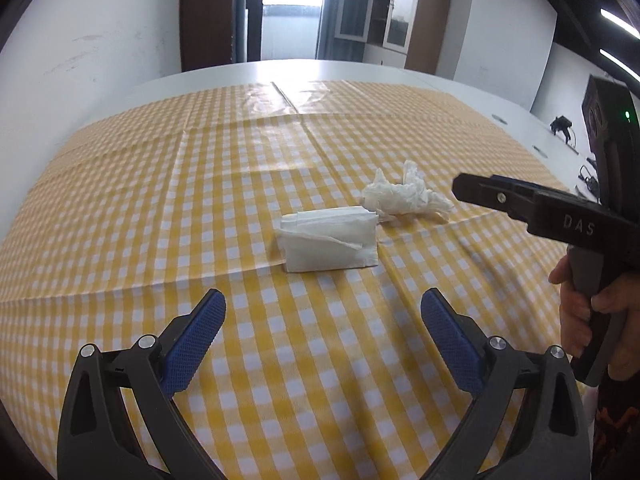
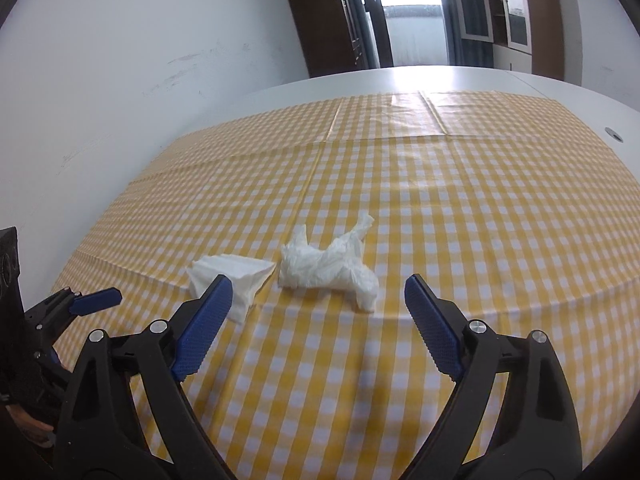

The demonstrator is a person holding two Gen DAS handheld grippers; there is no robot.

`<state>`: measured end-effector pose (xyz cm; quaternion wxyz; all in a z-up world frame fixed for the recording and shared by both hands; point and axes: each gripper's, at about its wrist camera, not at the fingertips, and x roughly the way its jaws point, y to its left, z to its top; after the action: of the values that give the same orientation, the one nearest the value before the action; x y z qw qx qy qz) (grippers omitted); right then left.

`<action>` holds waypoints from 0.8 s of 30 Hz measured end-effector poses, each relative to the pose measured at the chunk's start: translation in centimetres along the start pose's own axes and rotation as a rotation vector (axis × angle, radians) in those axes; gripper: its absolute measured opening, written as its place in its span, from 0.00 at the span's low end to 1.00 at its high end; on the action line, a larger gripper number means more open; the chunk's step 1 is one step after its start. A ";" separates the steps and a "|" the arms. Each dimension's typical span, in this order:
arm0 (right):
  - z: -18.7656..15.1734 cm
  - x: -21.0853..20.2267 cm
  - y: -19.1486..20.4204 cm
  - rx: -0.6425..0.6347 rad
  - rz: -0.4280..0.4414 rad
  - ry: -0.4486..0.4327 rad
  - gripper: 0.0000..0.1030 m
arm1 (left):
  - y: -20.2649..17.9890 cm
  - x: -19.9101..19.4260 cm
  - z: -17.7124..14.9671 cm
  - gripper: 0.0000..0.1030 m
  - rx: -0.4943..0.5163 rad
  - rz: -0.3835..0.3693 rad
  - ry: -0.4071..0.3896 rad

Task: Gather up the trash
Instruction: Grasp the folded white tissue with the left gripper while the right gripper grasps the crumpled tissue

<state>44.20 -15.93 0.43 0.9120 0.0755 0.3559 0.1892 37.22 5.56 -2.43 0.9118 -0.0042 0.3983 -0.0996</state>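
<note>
two pieces of white trash lie near the middle of the table [image 1: 120, 92], on a yellow-and-white checked tablecloth [image 1: 200, 184] that covers most of its pale top. the folded tissue [image 1: 329, 240] lies flat, and the crumpled tissue [image 1: 404, 194] sits just beside it on the far right, their edges almost touching. the left tongs [image 1: 323, 310] hover in front of the folded tissue with the blue pads [image 1: 196, 344] spread wide and nothing between them. the right tongs [image 2: 319, 294] are also spread and hold nothing, and the crumpled tissue [image 2: 332, 268] lies just beyond the gap between their tips; in this view the folded tissue [image 2: 236, 278] is partly hidden behind the left-hand pad [image 2: 204, 326]. in the left wrist view the right tongs reach in from the right edge, held by a hand [image 1: 584, 312] on the grip, beside the crumpled tissue. behind the table are a scuffed white wall [image 2: 140, 40] and a bright doorway [image 2: 412, 12].
</note>
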 end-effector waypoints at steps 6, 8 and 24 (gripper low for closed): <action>1.4 2.9 -0.5 0.003 -0.009 0.050 0.68 | -0.3 3.2 2.3 0.90 0.019 -0.017 0.058; 1.8 3.8 -0.9 0.018 -0.006 0.062 0.63 | 0.1 4.6 3.2 0.86 -0.008 -0.024 0.080; 0.7 7.7 0.4 -0.038 0.020 0.157 0.14 | -0.1 7.6 3.6 0.20 0.054 0.027 0.096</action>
<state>49.72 -12.50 -3.74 0.8806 0.0468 0.4220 0.2104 44.86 3.78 -5.43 0.8927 0.0304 0.4388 -0.0979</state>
